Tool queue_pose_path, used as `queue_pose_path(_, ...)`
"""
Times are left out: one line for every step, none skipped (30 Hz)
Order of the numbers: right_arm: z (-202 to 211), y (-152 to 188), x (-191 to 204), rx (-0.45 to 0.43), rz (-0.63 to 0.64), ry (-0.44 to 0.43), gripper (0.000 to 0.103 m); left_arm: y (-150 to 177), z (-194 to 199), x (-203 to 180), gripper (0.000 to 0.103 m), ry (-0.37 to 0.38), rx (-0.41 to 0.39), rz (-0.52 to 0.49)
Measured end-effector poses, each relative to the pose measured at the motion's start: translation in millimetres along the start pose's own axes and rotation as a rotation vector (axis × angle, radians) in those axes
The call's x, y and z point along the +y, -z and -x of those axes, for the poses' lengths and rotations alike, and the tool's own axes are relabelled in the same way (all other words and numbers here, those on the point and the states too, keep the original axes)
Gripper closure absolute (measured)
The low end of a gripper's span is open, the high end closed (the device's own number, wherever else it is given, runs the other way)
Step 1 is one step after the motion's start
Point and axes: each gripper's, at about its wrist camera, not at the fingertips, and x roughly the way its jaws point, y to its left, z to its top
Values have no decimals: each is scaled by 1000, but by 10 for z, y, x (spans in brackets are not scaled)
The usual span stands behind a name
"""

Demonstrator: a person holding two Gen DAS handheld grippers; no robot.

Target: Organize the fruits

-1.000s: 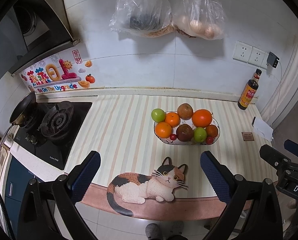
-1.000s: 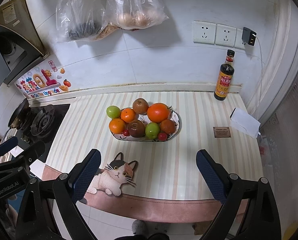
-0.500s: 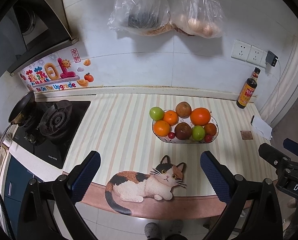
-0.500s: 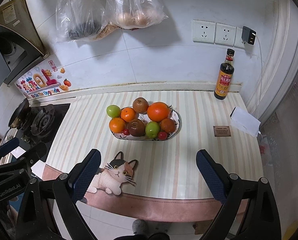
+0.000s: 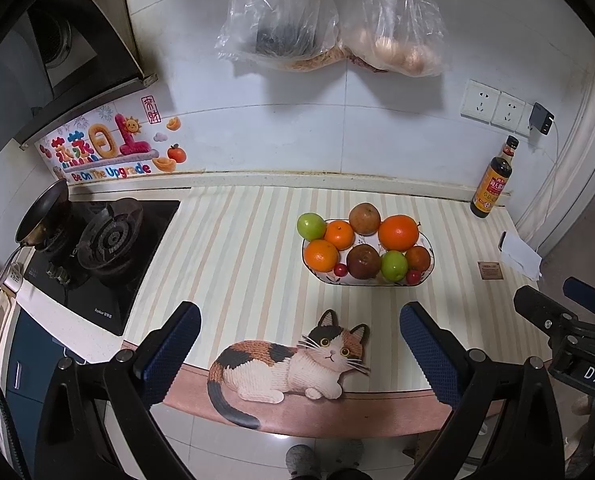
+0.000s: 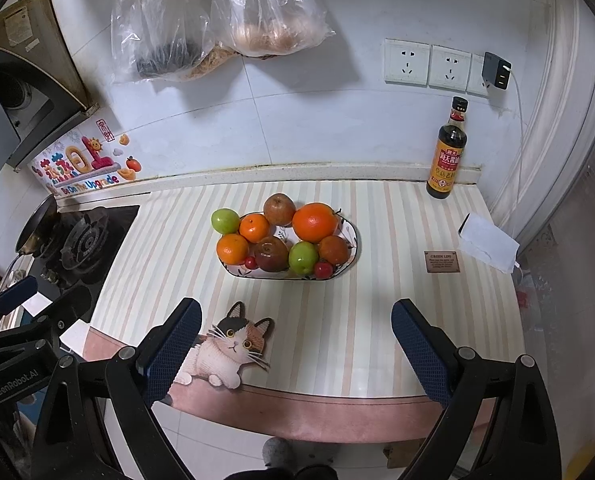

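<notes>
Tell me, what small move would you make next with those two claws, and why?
Probably bring the right gripper forward toward the fruit plate. Both grippers are open and empty, back over the counter's front edge, while all the fruit sits piled on the plate. The green apple perched at its left rim looks easiest to reach first.

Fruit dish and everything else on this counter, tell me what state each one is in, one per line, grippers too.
Fruit dish: heaped full, flat on the counter.
Sauce bottle: upright, capped, by the wall.
Plastic bags: hanging on the wall, filled.
Charger: plugged into the outlet.
Gas stove: no flame visible.
Pan: tilted on the far burner.
Left gripper: open, holding nothing.
Right gripper: open, holding nothing.
</notes>
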Motion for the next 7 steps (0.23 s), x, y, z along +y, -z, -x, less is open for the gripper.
queue_pose_path(0,-1,-1,-1,0,2,5,0,-1,1,1,0,1,0)
queue_pose_path(-1,-2,-1,-1,-1,2,5,2,2,2,1,0,1,1)
queue_pose_path(-3,-2,-1,1,-1,0,5,1,1,3,1,2,-1,2)
queue_pose_path(-1,-2,-1,1,-1,0,5,0,0,5,1,1,-3,1)
queue_pose_path(-1,-3,0,0,-1,2,5,2,10,3,1,-1,-9,3)
queue_pose_path(-1,-3,0,1,0,1,5,9,12,5,1,0,-12,6)
queue_pose_path(-1,-2,-1,1,-1,0,5,11,19,3,1,2,-14,7)
